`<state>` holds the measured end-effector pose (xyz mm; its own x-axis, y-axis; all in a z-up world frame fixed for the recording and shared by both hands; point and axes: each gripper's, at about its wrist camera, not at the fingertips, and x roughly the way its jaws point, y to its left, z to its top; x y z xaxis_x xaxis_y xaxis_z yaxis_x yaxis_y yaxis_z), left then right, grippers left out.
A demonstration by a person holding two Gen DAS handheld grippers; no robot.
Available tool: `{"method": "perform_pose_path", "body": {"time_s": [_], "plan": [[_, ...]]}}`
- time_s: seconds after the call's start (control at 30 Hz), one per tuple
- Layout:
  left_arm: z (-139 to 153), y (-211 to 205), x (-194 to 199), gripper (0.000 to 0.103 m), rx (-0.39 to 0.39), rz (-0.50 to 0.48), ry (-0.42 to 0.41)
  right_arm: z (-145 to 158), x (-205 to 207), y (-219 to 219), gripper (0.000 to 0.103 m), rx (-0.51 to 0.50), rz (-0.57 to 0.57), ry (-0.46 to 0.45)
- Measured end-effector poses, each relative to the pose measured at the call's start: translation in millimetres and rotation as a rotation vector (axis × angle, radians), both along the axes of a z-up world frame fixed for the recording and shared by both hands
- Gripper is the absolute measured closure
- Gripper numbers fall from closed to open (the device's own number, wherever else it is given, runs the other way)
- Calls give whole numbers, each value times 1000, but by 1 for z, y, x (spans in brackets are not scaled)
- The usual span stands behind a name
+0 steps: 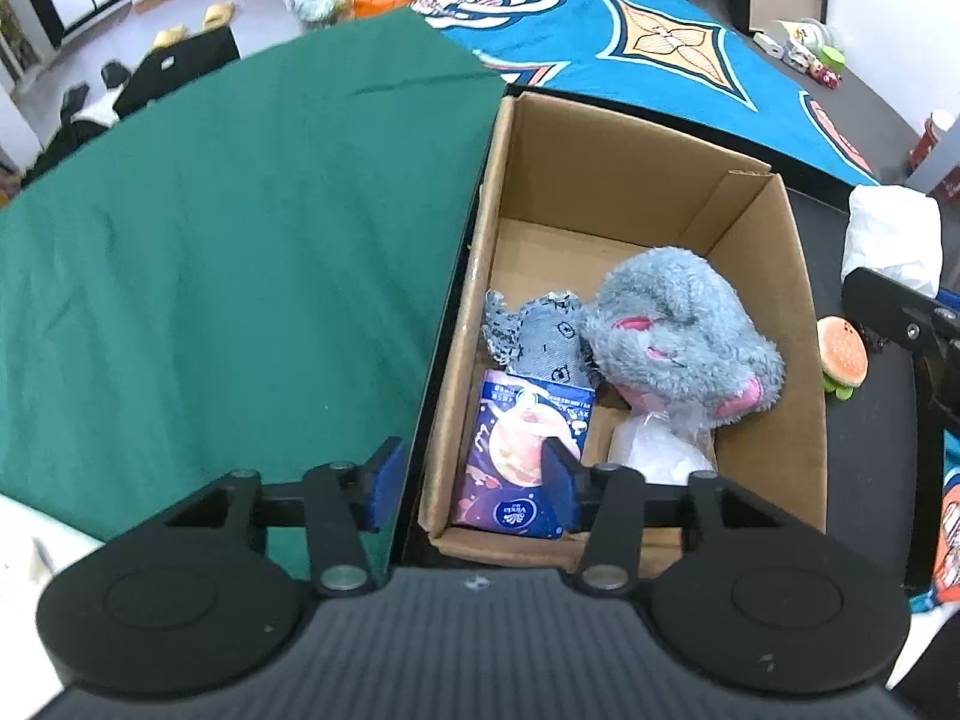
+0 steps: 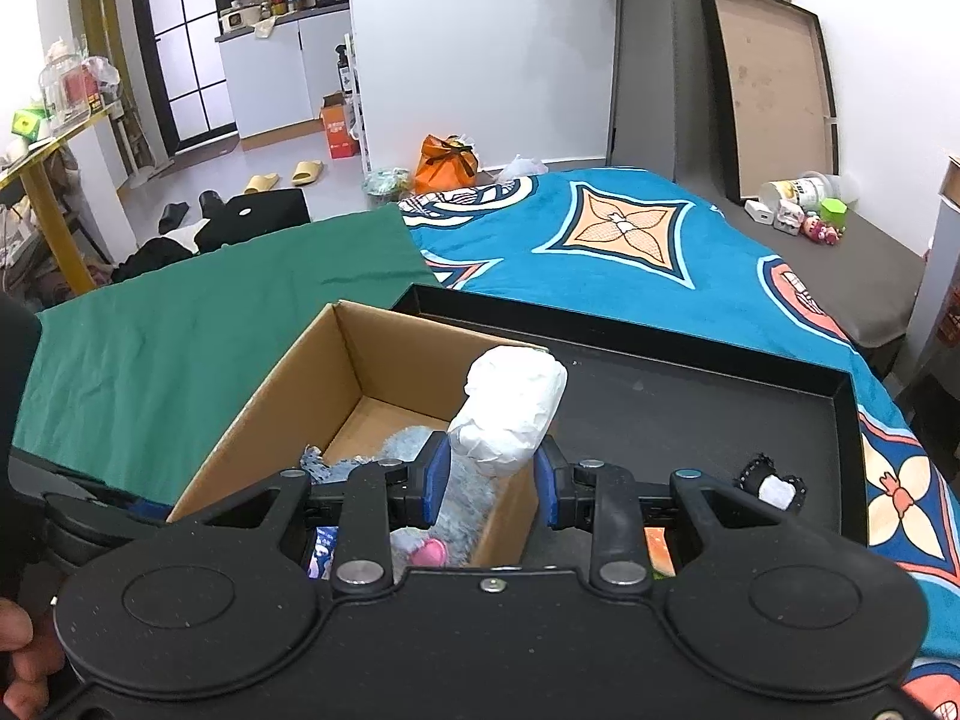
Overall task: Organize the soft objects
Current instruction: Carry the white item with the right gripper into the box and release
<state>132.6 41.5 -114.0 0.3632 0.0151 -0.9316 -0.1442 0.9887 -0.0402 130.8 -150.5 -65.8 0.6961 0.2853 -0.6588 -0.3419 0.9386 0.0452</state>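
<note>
White wrapped bundle [image 2: 510,414]: held upright in the right tool [image 2: 491,489], above the right wall of the cardboard box [image 2: 282,384].
Box contents: grey plush toy [image 1: 678,330] at 3 o'clock; denim toy [image 1: 540,333] at centre; purple tissue pack [image 1: 522,456] at 6 o'clock; clear plastic bag [image 1: 657,450] below the plush.
Left tool [image 1: 474,483]: wide, holding nothing, over the box's near edge.
Burger toy [image 1: 840,357]: outside the box, on the black tray [image 2: 690,396].
Green cloth [image 1: 240,240]: at 9 o'clock of the box.

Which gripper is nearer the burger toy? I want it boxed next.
Right. The right gripper, holding a white bundle, is beside the burger toy; the left gripper is across the box.
</note>
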Motion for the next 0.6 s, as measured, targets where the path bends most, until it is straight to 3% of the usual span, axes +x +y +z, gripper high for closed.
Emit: {"method": "perform_pose_path", "body": {"time_s": [0.07, 0.23, 0.3, 0.4, 0.6], "plan": [[-2, 3, 1, 73, -11, 5, 15, 0, 2, 4, 73, -4, 4, -2], [-3, 6, 0, 80, -6, 24, 7, -1, 6, 13, 72, -27, 15, -3], [-3, 7, -1, 81, -9, 30, 4, -2, 6, 16, 71, -38, 24, -2], [-3, 9, -1, 81, -17, 38, -1, -2, 5, 16, 55, -56, 13, -8], [-2, 8, -1, 81, -10, 29, 5, -3, -2, 4, 54, -30, -18, 8]]}}
